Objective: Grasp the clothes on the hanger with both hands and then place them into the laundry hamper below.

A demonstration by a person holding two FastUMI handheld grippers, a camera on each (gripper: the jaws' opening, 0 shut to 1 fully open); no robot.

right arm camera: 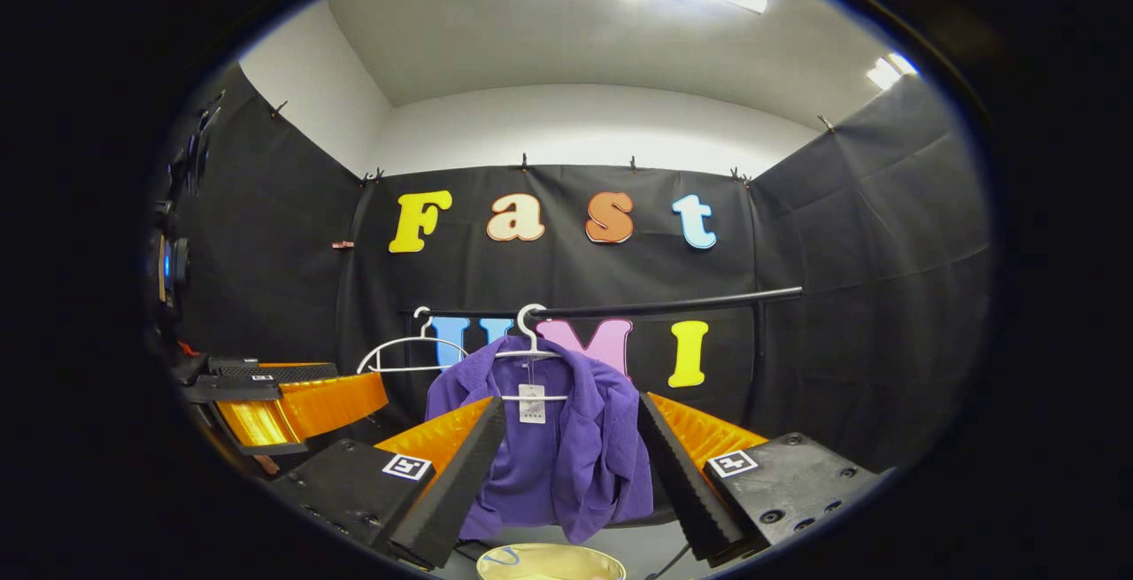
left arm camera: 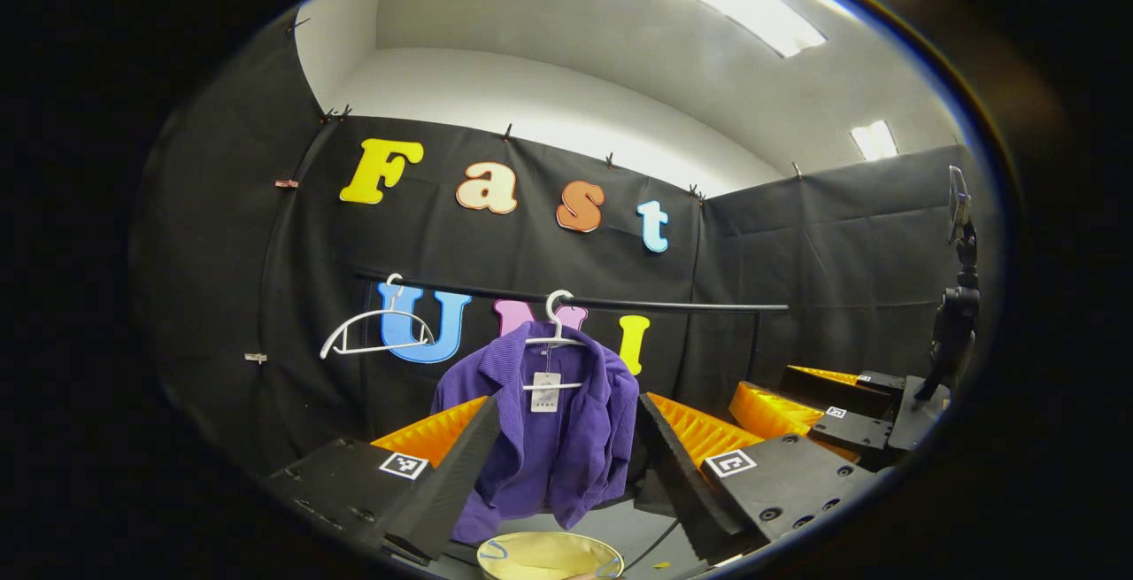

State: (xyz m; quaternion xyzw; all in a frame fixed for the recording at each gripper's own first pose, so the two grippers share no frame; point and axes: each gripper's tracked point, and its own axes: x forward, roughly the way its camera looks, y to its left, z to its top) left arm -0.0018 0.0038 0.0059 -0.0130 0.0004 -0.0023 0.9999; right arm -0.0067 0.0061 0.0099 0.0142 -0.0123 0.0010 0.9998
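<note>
Nearby, an empty hanger (left arm camera: 376,332) beside the purple jacket (left arm camera: 553,438), hamper (left arm camera: 549,556) below.

Noted a rail (left arm camera: 620,303) across the back wall, with a jacket (left arm camera: 549,438) on a hanger (left arm camera: 556,332) at mid-rail and a bare hanger (left arm camera: 376,332) to its left. Found a hamper (left arm camera: 549,555) below and in front of the jacket. Recorded both open grippers short of the jacket, left gripper (left arm camera: 566,456) and right gripper (right arm camera: 571,456).
</note>
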